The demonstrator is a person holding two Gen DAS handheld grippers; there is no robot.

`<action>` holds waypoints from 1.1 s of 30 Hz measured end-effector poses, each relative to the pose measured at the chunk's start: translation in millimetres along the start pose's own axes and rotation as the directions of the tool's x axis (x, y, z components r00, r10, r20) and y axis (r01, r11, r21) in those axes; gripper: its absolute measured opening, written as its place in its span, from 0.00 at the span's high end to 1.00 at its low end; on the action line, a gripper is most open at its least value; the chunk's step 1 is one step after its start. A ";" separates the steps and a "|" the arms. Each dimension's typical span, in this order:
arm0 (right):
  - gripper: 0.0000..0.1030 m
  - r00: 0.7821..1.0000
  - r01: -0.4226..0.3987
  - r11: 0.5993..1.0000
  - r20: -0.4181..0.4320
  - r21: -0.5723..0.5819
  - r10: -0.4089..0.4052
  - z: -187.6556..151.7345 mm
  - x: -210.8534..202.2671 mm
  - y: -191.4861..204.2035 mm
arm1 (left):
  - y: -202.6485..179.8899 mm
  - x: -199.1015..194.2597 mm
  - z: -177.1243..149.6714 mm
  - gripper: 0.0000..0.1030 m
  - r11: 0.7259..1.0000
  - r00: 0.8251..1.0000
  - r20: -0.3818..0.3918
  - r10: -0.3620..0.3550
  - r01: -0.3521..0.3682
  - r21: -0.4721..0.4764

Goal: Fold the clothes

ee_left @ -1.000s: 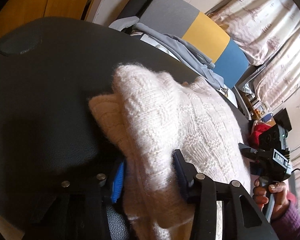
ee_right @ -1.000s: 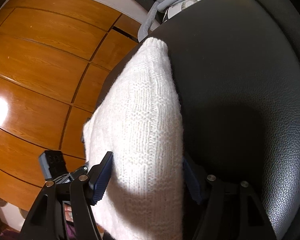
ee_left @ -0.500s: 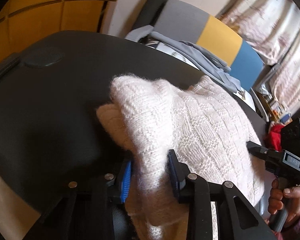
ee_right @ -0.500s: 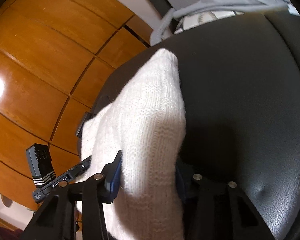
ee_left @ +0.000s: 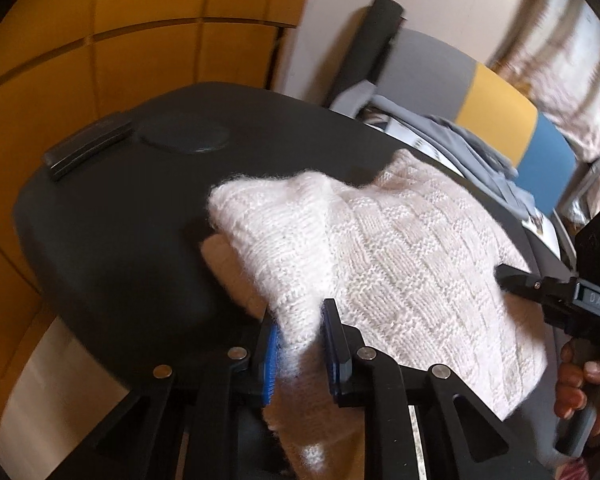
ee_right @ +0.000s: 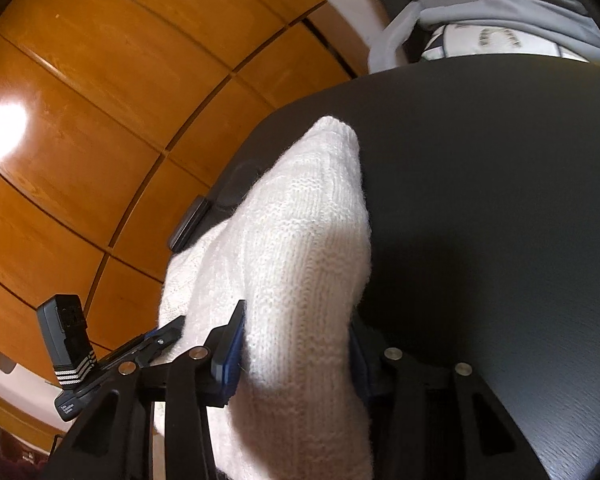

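Sweater [ee_left: 400,264] clamped in both jaws, left just closing; lower edge cut off

Cream basket-weave knit sweater [ee_left: 400,264]; black leather seat [ee_left: 120,220]; orange wood panels [ee_right: 100,120]; blue-padded fingers [ee_left: 270,360]

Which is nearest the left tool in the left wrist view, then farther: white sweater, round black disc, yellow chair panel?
From the left tool:
1. White sweater, a fold of it between the fingers.
2. Round black disc, up and to the left on the black surface.
3. Yellow chair panel, upper right, beyond the surface's far edge.
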State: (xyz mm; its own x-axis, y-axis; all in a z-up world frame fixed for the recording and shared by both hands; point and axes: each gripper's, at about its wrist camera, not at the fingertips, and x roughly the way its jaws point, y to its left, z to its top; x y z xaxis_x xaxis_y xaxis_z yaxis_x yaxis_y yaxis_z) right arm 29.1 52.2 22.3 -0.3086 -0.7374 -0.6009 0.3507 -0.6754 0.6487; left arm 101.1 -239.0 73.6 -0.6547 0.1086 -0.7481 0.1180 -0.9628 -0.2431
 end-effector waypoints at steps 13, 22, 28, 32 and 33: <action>0.57 0.995 -0.026 0.990 -0.103 -0.140 0.011 81.4 131.8 36.4 | 100.8 -3.6 26.4 0.81 0.975 0.992 0.051 0.112 -0.100 -0.198; 0.56 0.990 -0.039 0.987 -0.141 -0.153 0.018 104.2 181.9 72.5 | 146.8 8.7 53.1 0.80 0.951 0.982 0.062 0.180 -0.157 -0.265; 0.55 0.989 -0.038 0.987 -0.150 -0.153 0.015 105.2 200.2 75.5 | 154.6 18.2 60.0 0.78 0.948 0.974 0.075 0.216 -0.191 -0.254; 0.48 0.988 -0.029 0.991 -0.157 -0.130 0.009 105.1 199.9 68.6 | 154.3 13.0 56.8 0.75 0.947 0.974 0.081 0.211 -0.183 -0.262; 0.46 0.988 -0.020 0.991 -0.152 -0.134 -0.001 104.9 194.8 68.6 | 156.0 6.9 54.5 0.73 0.946 0.976 0.090 0.199 -0.167 -0.278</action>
State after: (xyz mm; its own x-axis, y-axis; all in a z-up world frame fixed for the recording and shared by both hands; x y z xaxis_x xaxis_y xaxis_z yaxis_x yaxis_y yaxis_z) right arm -99.7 -138.9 -1.2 -0.1707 -0.7268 -0.6653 0.4719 -0.6531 0.5923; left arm 74.3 -402.0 64.2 -0.6829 -0.1078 -0.7225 0.4289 -0.8599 -0.2769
